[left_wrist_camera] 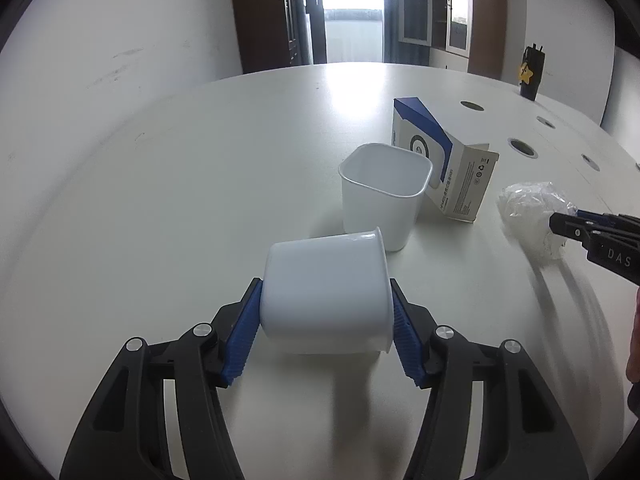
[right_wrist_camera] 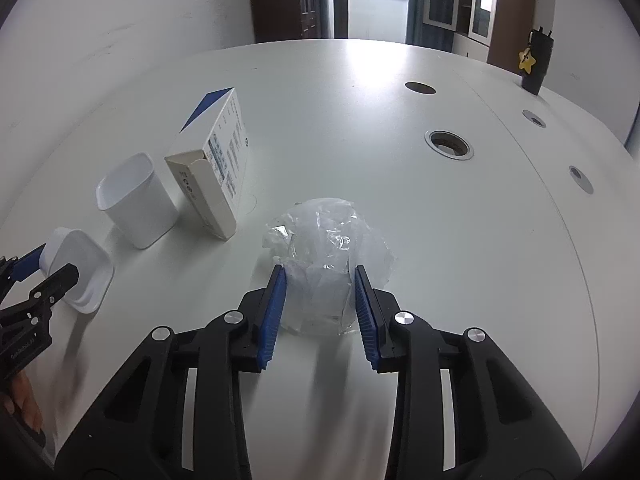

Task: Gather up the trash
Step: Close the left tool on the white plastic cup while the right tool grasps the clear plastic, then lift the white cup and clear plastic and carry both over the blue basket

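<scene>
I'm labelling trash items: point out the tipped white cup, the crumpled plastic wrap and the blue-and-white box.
tipped white cup point(left_wrist_camera: 324, 300), left wrist view, its side wall
crumpled plastic wrap point(right_wrist_camera: 324, 236), right wrist view, its upper middle
blue-and-white box point(right_wrist_camera: 224, 152), right wrist view, its printed face

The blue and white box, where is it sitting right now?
The blue and white box stands on the white table, directly behind the upright white cup.

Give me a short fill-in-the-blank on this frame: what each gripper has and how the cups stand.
The left gripper grips a white cup lying on its ____.
The right gripper closes on a wad of clear ____.
The other cup stands ____ beside the box.

Missing: side; plastic; upright
</scene>
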`<state>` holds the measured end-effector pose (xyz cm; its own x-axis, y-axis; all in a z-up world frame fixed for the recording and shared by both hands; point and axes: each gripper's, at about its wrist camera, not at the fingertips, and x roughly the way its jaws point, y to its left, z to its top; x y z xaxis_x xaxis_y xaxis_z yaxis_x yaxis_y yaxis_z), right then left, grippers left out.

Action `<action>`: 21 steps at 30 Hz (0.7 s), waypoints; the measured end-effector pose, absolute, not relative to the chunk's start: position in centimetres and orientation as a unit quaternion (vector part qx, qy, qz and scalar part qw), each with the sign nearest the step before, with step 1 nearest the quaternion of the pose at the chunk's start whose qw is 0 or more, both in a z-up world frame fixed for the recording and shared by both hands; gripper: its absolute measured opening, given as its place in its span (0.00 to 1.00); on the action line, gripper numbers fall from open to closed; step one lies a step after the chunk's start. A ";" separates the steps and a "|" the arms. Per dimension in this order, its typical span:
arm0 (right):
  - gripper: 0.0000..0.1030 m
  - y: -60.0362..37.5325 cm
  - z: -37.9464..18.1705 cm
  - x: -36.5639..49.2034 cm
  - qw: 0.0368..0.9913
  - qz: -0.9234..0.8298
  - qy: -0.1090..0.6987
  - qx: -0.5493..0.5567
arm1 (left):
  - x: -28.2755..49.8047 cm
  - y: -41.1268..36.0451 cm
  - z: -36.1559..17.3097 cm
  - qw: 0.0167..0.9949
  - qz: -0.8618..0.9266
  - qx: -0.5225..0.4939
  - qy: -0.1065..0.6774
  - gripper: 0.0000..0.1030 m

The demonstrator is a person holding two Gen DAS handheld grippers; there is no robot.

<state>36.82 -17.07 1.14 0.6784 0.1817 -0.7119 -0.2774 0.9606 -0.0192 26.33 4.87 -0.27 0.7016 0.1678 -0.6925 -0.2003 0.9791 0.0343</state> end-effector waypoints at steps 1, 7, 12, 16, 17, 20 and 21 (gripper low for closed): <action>0.30 -17.2 1.1 36.5 0.914 0.128 0.381 -0.059 | 26.0 5.1 -0.3 0.923 0.099 -0.024 0.371 0.58; 0.28 -17.5 1.8 34.0 0.917 0.150 0.369 -0.039 | 24.2 6.3 -0.6 0.927 0.092 -0.029 0.362 0.57; 0.27 -16.9 2.3 31.8 0.918 0.159 0.360 -0.044 | 22.8 7.4 -0.6 0.927 0.093 -0.045 0.360 0.57; 0.27 -16.4 2.7 29.7 0.919 0.172 0.352 -0.037 | 21.5 8.3 -0.6 0.928 0.086 -0.069 0.355 0.57; 0.26 -16.2 2.8 29.2 0.920 0.175 0.350 -0.035 | 21.2 8.5 -0.6 0.929 0.085 -0.074 0.354 0.57; 0.26 -15.9 3.1 27.5 0.921 0.185 0.342 -0.029 | 20.0 8.9 -0.2 0.931 0.079 -0.083 0.347 0.57; 0.26 -15.8 3.2 26.9 0.921 0.187 0.339 -0.028 | 19.4 8.9 -0.1 0.932 0.078 -0.084 0.343 0.57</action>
